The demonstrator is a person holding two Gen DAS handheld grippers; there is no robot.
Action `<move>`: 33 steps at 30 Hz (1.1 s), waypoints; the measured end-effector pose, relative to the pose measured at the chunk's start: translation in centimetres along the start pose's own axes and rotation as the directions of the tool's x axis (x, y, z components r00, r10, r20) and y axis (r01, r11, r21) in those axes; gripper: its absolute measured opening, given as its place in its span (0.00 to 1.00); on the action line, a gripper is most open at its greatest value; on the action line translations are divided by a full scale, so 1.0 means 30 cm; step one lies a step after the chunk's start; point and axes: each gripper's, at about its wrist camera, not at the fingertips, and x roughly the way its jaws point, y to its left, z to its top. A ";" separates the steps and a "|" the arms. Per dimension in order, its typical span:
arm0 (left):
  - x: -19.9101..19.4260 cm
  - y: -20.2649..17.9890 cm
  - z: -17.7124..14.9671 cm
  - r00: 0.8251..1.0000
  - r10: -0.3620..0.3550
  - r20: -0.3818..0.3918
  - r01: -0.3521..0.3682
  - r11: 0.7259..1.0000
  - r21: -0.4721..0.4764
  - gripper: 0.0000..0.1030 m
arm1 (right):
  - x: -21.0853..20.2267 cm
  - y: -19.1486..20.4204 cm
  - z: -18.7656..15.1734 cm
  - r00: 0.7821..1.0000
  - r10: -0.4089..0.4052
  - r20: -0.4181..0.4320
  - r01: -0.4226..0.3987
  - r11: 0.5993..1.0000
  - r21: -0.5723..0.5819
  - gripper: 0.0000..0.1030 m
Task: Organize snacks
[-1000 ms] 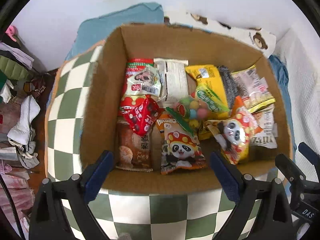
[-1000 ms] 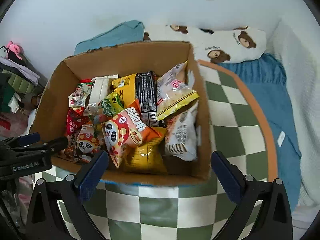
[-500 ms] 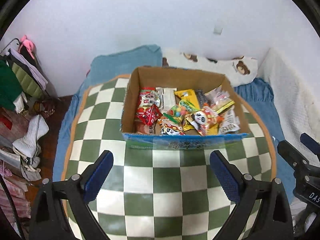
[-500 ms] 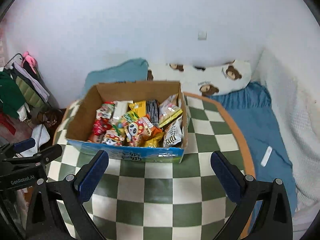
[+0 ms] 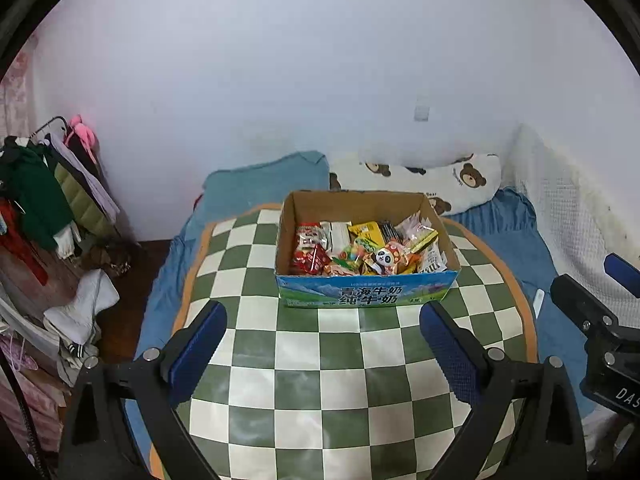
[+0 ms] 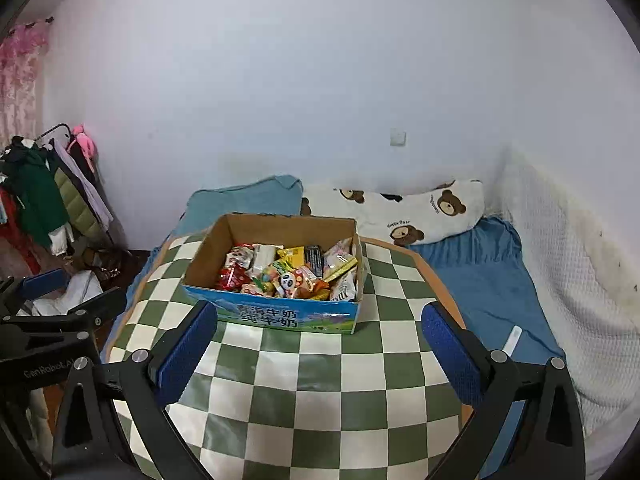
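A: What carries the snacks?

B: A round tabletop (image 5: 352, 364) in a green and white check with an orange rim. The cardboard box (image 5: 366, 292) stands near its far edge, a blue printed panel facing the cameras, and the snack packets (image 5: 360, 250) lie heaped inside it, among them one with a panda face (image 6: 289, 280).

A: And the room around it?

B: The tabletop sits on a bed with a blue sheet (image 6: 484, 280). A bear-print pillow (image 6: 416, 210) and a teal pillow (image 5: 272, 178) lie against the white wall (image 6: 320, 80) behind the box. A white textured cover (image 6: 568, 264) runs along the bed's right side. On the left, a clothes rack (image 5: 44, 192) holds green, red and pink garments, with more clothes piled below it on the dark floor.

A: The grippers?

B: The left gripper (image 5: 322, 342) and the right gripper (image 6: 318, 340) both hang over the near part of the tabletop, well short of the box, jaws spread wide and holding nothing.
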 end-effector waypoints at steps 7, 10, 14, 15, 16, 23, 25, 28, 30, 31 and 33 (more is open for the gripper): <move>-0.045 0.018 -0.017 0.999 -0.005 0.032 0.006 1.000 -0.026 0.96 | -0.068 0.003 0.004 1.000 0.021 0.010 -0.021 1.000 0.007 1.00; -0.020 0.020 -0.013 1.000 -0.003 0.029 0.004 1.000 -0.031 0.96 | -0.062 -0.001 0.002 1.000 0.019 0.006 -0.019 1.000 0.007 1.00; 0.029 0.016 -0.004 1.000 0.007 0.018 -0.006 0.999 -0.040 0.96 | 0.007 0.000 0.004 1.000 0.011 -0.013 -0.011 1.000 0.002 1.00; 0.050 0.015 0.001 1.000 0.009 0.018 -0.009 0.999 -0.041 0.96 | 0.029 0.001 0.004 1.000 0.007 -0.017 -0.007 1.000 0.000 1.00; 0.072 0.012 0.008 1.000 0.016 0.014 -0.015 0.999 -0.038 0.98 | 0.054 0.005 0.005 1.000 0.003 -0.020 -0.003 1.000 -0.003 1.00; 0.249 -0.007 0.043 0.998 0.039 -0.040 -0.040 0.999 -0.029 1.00 | 0.275 0.013 0.033 0.999 -0.015 -0.046 0.015 1.000 -0.010 1.00; 0.303 -0.012 0.047 0.997 0.049 -0.058 -0.051 0.998 -0.023 1.00 | 0.336 0.017 0.041 0.998 -0.022 -0.055 0.022 1.000 -0.011 1.00; 0.380 -0.019 0.052 0.995 0.051 -0.088 -0.053 0.998 -0.016 1.00 | 0.425 0.018 0.049 0.997 -0.024 -0.079 0.023 1.000 -0.012 1.00; 0.418 -0.022 0.054 0.993 0.053 -0.102 -0.054 0.998 -0.011 1.00 | 0.490 0.018 0.050 0.995 -0.025 -0.101 0.025 1.000 -0.008 1.00; 0.434 -0.024 0.053 0.993 0.056 -0.106 -0.057 0.998 -0.009 1.00 | 0.513 0.017 0.051 0.994 -0.025 -0.108 0.025 1.000 -0.006 1.00; 0.467 -0.025 0.054 0.991 0.060 -0.118 -0.061 0.998 -0.006 1.00 | 0.560 0.016 0.047 0.992 -0.030 -0.123 0.030 1.000 -0.003 1.00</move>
